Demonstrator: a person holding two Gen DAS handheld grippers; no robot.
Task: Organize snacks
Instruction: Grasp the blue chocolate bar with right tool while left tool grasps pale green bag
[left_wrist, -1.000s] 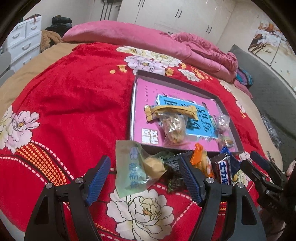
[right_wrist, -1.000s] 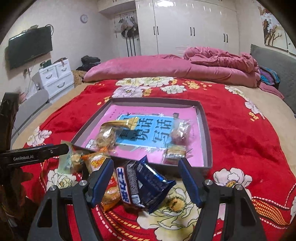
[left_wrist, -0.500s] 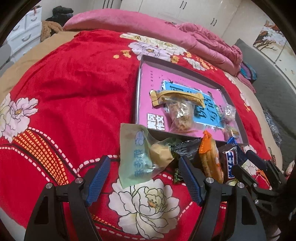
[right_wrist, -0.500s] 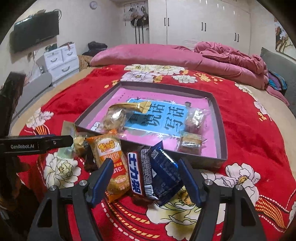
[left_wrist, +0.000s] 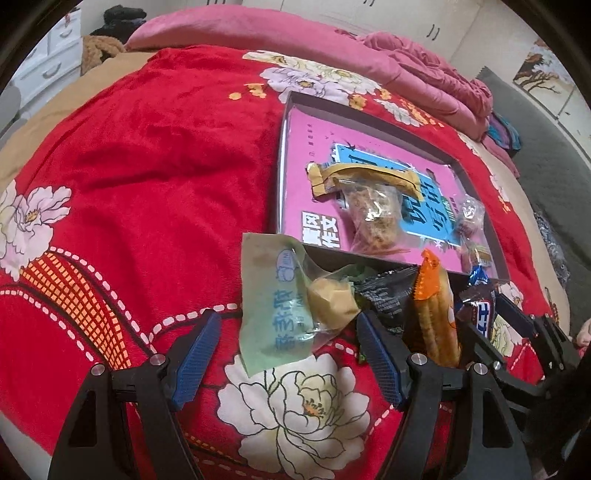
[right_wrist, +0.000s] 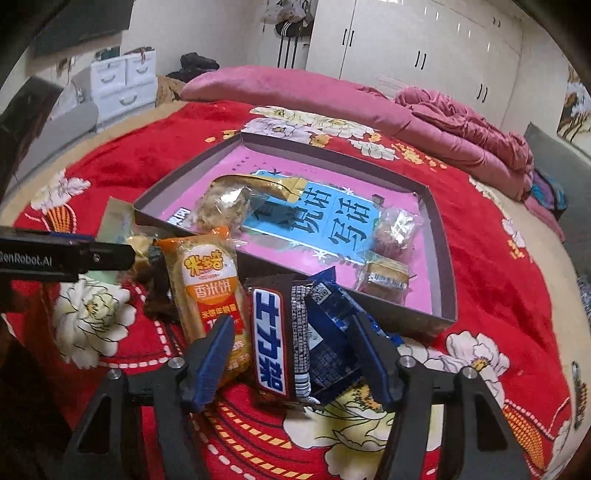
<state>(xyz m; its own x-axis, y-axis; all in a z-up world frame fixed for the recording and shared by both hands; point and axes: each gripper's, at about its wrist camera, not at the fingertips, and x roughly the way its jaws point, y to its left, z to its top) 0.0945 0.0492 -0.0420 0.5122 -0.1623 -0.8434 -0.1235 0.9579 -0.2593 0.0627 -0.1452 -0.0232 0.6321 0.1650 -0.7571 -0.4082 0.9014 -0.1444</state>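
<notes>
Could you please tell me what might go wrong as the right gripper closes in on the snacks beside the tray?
1. The right gripper, jaws just closing, straddles the brown chocolate bar and the blue packet, so it may take both.
2. The orange rice cracker pack touches its left finger and could get dragged.
3. The tray wall is close; lifted snacks may snag.

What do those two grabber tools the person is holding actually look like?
Both match. The left gripper and right gripper are matte black plastic frames with triangular cut-outs and silver screws. Their jaws carry blue ribbed pads. One arm bears white lettering, "GenRobot.AI". No cables or sleeves show.
</notes>
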